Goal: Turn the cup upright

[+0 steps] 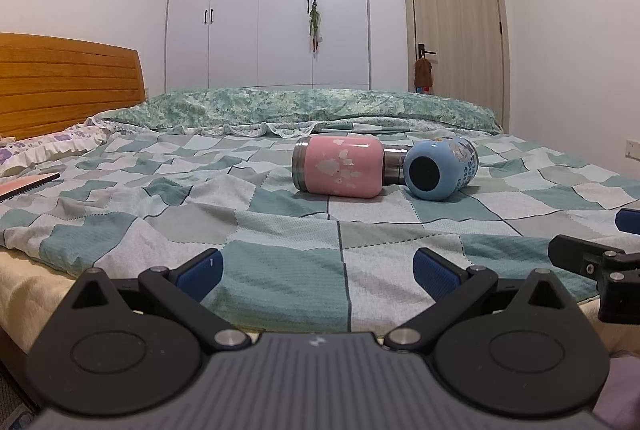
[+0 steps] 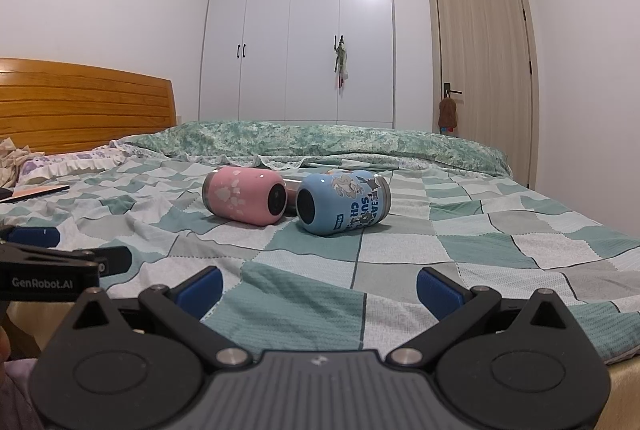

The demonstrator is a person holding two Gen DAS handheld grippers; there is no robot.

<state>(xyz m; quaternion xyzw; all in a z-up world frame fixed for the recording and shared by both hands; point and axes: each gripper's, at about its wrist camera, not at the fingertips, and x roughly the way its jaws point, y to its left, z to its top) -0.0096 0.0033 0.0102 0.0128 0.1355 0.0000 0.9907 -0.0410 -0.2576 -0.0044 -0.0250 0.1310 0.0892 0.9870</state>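
Note:
Two cups lie on their sides on the checked bedspread, touching each other. The pink cup [image 1: 338,165] [image 2: 244,198] has a steel rim and worn paint. The blue cup [image 1: 440,167] [image 2: 342,201] has cartoon print and a black round base facing me. My left gripper [image 1: 318,270] is open and empty, low at the bed's near edge, well short of the cups. My right gripper [image 2: 318,284] is open and empty, beside the left one and equally far back. Each gripper shows at the edge of the other's view.
A folded green quilt [image 1: 320,105] lies across the bed behind the cups. A wooden headboard [image 1: 68,81] and pillow are at the left, with a flat book [image 1: 28,183] near them. White wardrobe and a door stand behind.

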